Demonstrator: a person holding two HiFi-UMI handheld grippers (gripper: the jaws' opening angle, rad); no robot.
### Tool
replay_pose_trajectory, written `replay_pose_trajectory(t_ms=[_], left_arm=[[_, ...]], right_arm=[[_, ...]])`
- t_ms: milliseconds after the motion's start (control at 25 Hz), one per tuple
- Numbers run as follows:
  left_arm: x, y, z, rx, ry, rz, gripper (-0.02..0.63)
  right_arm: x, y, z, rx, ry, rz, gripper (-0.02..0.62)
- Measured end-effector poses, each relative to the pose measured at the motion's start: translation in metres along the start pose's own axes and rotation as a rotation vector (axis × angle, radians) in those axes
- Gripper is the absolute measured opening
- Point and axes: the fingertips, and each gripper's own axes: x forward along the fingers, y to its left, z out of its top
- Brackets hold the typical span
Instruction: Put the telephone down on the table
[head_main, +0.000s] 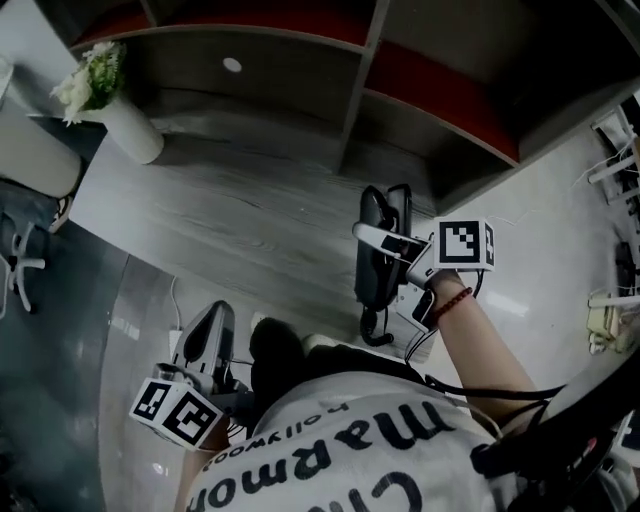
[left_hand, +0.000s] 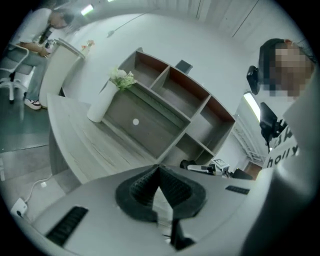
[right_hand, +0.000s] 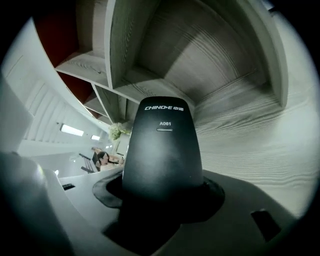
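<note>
In the middle of the right gripper view, the black telephone carries the white brand "CHINO-E", followed by two characters I cannot read, and below it "A061". Along the bottom of the head view, my white shirt bears upside-down black print, roughly "marmo" in large letters and "hollywood" in small ones. At the right edge of the left gripper view the same shirt shows "holly".

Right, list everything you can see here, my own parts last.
Telephone: one, black, gripped over the table.
Table: one, grey wood grain, under the telephone.
Shelf unit: one, grey with red backs, table's far side.
Vase: one, white, table's far left corner.
Flowers: one bunch, white and green, in vase.
Right gripper: one, grey, jaws shut on telephone.
Left gripper: one, grey, jaws together, empty, lower left.
Shirt: one, white, black print, bottom.
</note>
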Motion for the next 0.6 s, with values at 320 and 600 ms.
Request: replay_pose_trajectory(t_ms=[320, 600], left_arm=[[-0.048, -0.009, -0.023, -0.032, -0.102, 0.158, 0.009], [-0.072, -0.014, -0.039, -0.047, -0.116, 0.221, 0.009]], right_arm=[[0.016, -0.010, -0.020, -0.098, 0.168, 0.011, 0.279], [0.025, -0.024, -0.041, -0.323, 0.271, -0.107, 0.279]])
